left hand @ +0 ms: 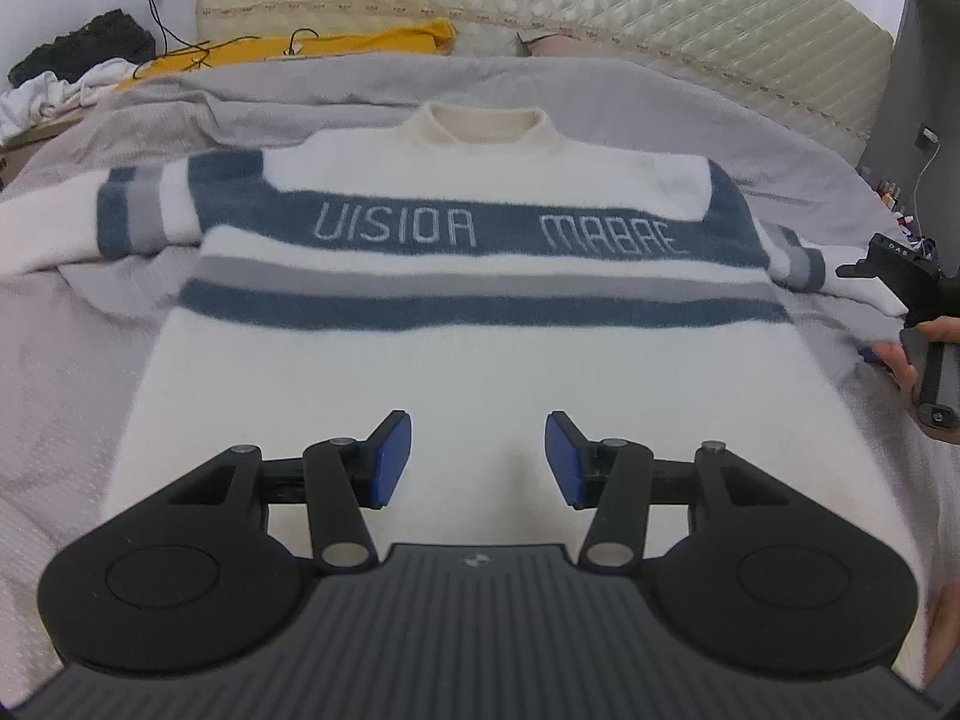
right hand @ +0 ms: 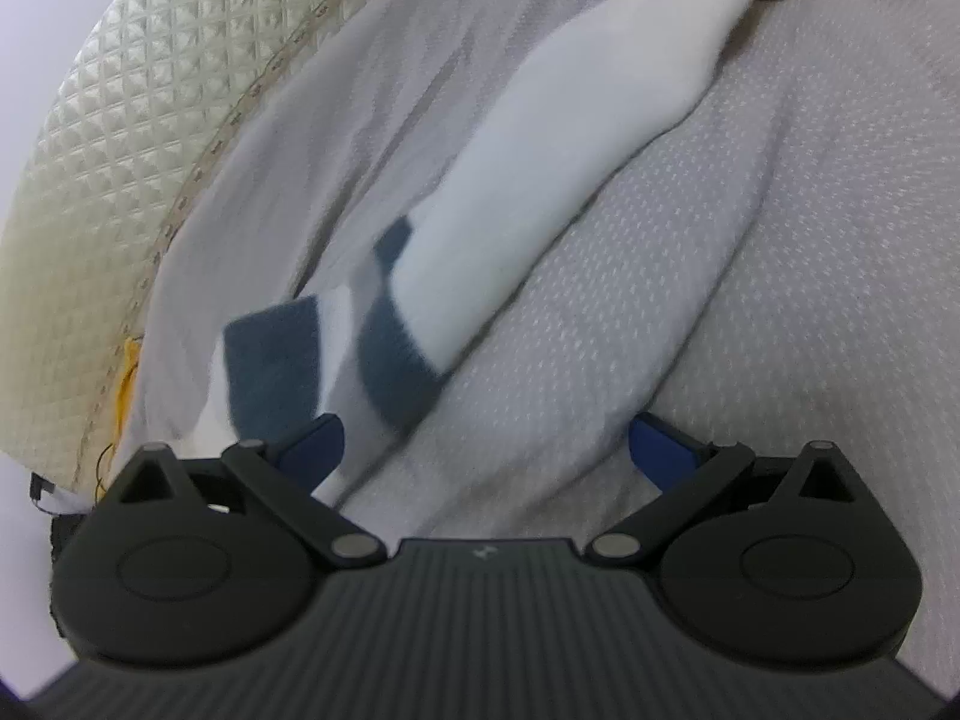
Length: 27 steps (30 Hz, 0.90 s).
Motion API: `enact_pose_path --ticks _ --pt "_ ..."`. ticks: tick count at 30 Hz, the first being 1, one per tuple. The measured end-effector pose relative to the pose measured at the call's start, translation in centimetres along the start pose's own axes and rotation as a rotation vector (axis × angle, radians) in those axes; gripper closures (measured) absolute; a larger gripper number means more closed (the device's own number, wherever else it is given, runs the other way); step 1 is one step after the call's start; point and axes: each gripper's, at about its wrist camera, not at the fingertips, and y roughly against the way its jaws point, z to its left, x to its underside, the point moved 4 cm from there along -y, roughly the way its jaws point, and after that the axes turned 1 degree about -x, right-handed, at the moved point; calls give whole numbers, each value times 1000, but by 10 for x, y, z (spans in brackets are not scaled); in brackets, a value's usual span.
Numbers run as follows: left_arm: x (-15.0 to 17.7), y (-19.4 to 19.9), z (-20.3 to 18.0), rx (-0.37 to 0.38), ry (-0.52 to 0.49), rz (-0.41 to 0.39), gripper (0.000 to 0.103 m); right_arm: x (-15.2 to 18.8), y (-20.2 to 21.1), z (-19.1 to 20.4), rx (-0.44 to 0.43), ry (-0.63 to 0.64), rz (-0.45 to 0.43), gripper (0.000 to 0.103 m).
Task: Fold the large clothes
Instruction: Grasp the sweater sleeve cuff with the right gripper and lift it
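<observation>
A white sweater [left hand: 468, 360] with blue and grey stripes and lettering lies flat, front up, on the bed, collar at the far side, both sleeves spread out. My left gripper [left hand: 478, 459] is open and empty, hovering over the sweater's lower middle. My right gripper [right hand: 486, 447] is open and empty above the grey bedsheet, just short of the sweater's right sleeve [right hand: 540, 180], which runs away from it to the upper right. The right gripper also shows at the right edge of the left wrist view [left hand: 918, 300], beside that sleeve.
The grey bedsheet [left hand: 72, 360] covers the bed. A quilted cream headboard [left hand: 660, 30] stands behind it. A yellow cloth [left hand: 300, 48], cables and a pile of dark and white clothes [left hand: 72, 66] lie at the far left. A cluttered shelf [left hand: 900, 204] is at the right.
</observation>
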Motion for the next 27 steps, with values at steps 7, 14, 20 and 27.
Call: enact_pose_path --ticks 7,14,20,27 --pt "4 -12 1 -7 5 13 47 -19 -21 -3 -71 -13 -100 0" --pt "0 -28 6 -21 46 15 47 -52 -38 -20 -183 -100 -193 0" --pt "-2 -42 9 -34 62 26 47 -73 -48 -22 -219 -197 -299 0" --pt "1 -50 16 -73 49 31 41 -107 -53 -42 -216 -219 -360 3"
